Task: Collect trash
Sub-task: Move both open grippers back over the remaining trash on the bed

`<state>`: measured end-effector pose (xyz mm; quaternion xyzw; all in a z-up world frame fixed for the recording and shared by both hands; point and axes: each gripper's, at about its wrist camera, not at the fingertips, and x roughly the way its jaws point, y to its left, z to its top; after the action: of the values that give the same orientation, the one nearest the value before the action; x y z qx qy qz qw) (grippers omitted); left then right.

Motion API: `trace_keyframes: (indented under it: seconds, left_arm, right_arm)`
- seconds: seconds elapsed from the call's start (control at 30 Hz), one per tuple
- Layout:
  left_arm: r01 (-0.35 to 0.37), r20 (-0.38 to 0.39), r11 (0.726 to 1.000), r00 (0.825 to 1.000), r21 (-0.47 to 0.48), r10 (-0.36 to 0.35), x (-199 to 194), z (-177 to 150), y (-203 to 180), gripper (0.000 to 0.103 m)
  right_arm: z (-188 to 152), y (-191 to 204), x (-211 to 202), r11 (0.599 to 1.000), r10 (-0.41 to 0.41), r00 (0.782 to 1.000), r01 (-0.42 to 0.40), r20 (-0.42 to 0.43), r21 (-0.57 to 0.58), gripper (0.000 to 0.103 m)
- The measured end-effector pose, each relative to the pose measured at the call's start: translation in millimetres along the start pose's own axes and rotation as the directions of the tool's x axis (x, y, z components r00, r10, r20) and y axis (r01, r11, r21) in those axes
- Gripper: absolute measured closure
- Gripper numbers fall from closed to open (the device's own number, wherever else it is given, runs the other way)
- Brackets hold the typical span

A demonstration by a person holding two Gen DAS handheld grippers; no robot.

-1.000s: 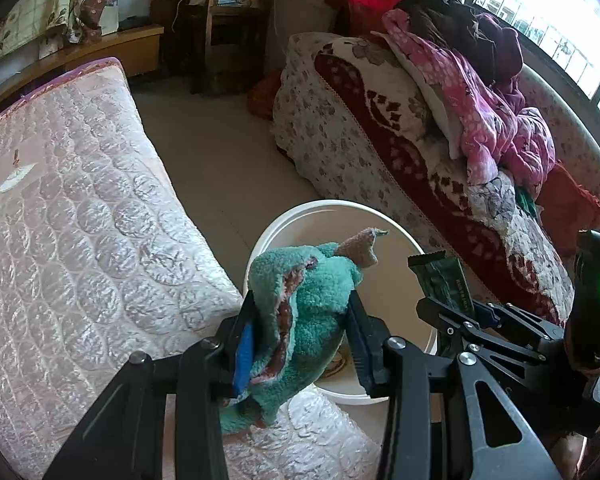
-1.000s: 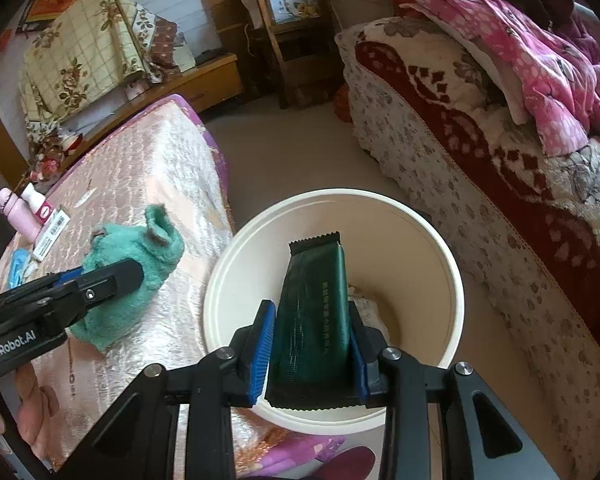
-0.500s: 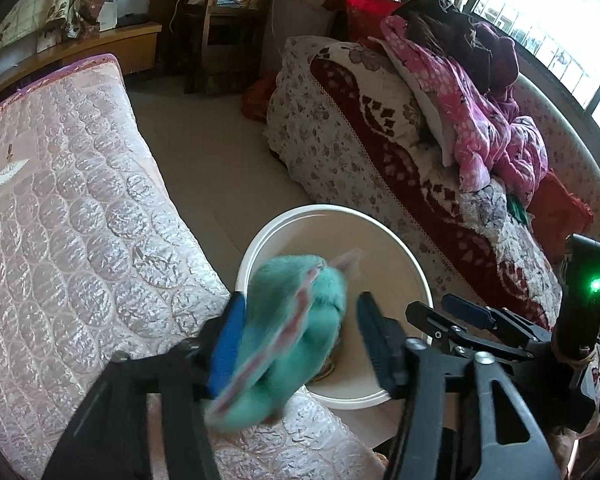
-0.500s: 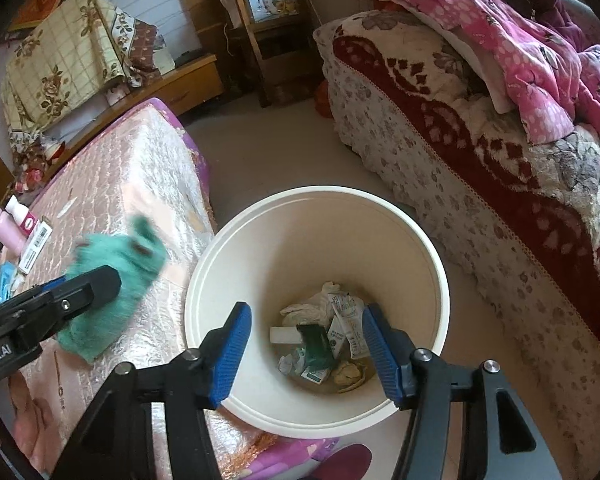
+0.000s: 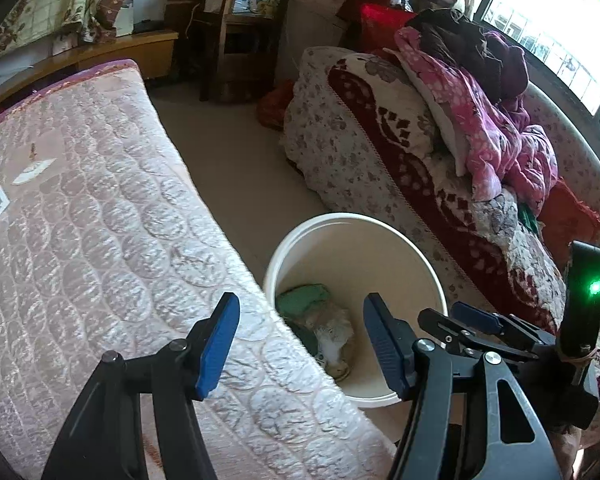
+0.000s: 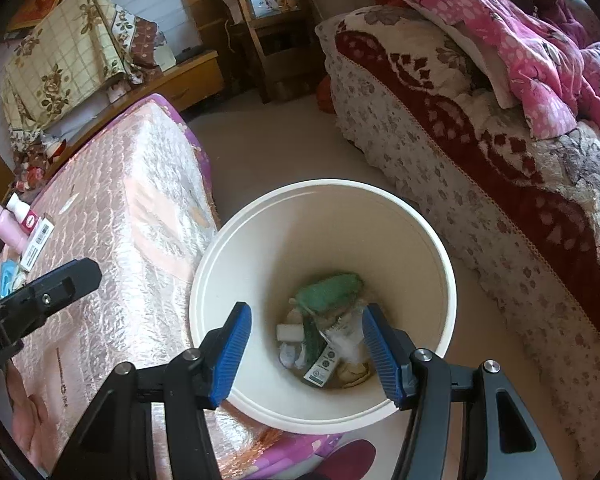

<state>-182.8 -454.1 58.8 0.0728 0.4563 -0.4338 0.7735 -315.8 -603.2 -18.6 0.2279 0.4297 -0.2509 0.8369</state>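
Both claws, left gripper [image 5: 300,344] and right gripper [image 6: 304,350], have just sprung apart, empty; green cloth [image 6: 328,288] lies in the bucket [image 6: 440,252].

Cream-white bucket [image 6: 428,240] holding a teal-green cloth [image 6: 330,286] and a dark green wrapper [image 6: 314,340] among pale scraps. Mattress [image 5: 80,208]: pink, quilted in a scalloped pattern, with a purple edge. Sofa cover [image 6: 440,152]: white with grey florals and a dark red band. Blanket [image 5: 496,136]: pink with pale spots. Each black hand-held gripper [image 6: 306,348] carries blue ribbed pads [image 6: 230,350].
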Motion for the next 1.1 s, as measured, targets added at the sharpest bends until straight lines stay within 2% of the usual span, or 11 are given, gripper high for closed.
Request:
trace_keyframes:
  seconds: [0.23,0.43,0.77,1.1]
  left_arm:
    - [-0.064,0.036,0.998,0.997,-0.002,0.064,-16,-4,17,0.038]
    - [-0.122,0.065,0.992,0.990,-0.032,0.123,-34,-10,46,0.038]
    - [-0.217,0.091,0.970,0.970,-0.113,0.228,-63,-26,106,0.038]
    - [-0.287,0.095,0.937,0.946,-0.201,0.310,-97,-46,172,0.038]
  right_arm:
    - [3,16,-4,0.999,0.021,1.000,-0.021,0.007,-0.030,0.039]
    - [5,43,-5,0.996,0.044,0.999,-0.044,0.006,-0.079,0.039]
    - [1,106,-1,0.980,0.098,0.995,-0.097,-0.006,-0.175,0.039]
    - [-7,182,8,0.945,0.158,0.986,-0.165,-0.048,-0.283,0.037]
